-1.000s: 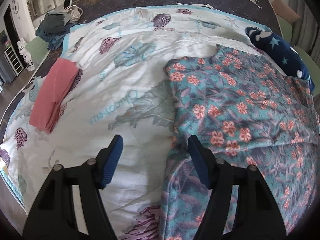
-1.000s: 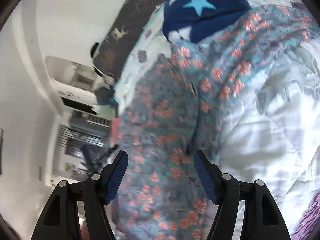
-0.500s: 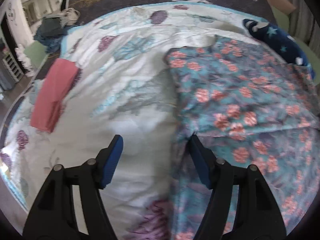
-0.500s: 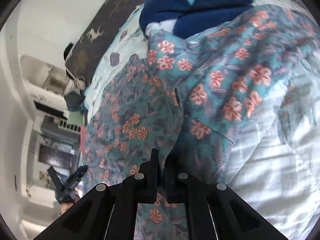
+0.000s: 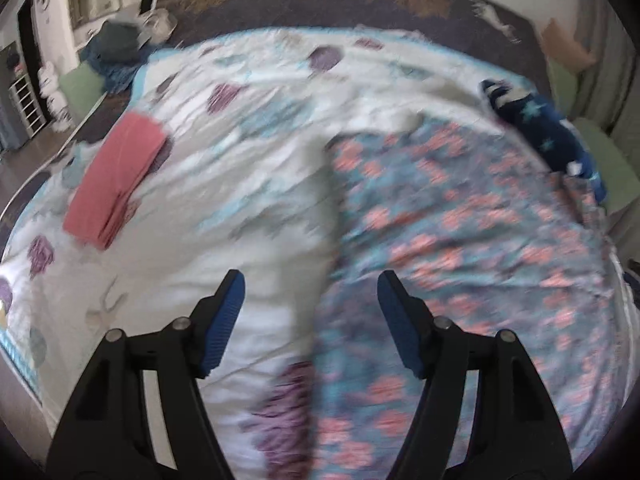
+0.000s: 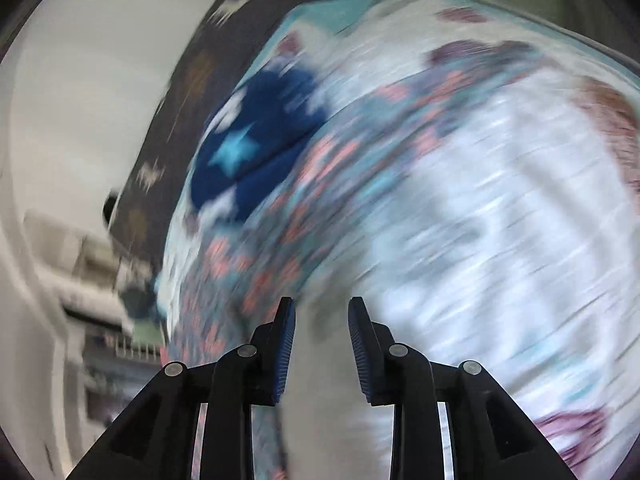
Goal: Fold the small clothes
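Released since half a second ago, the floral garment (image 6: pixel 248 264) lies beside the opening, empty right gripper (image 6: pixel 321 340); the left gripper (image 5: pixel 310 320) is held agape, empty; the folded edge should be smoothed flat.

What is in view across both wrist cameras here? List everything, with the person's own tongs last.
Floral garment: one, teal with coral flowers, spread on the quilt's right side.
Folded cloth: one, coral pink, on the quilt's left side.
Star-print cloth: one, navy with pale blue stars, beyond the floral garment.
Quilt: one, white with purple and teal prints, covering the bed.
Dark clothes pile: one, far left corner.
Left tongs: black, blue pads, open, empty.
Right tongs: black, blue pads, opening, nothing between them.
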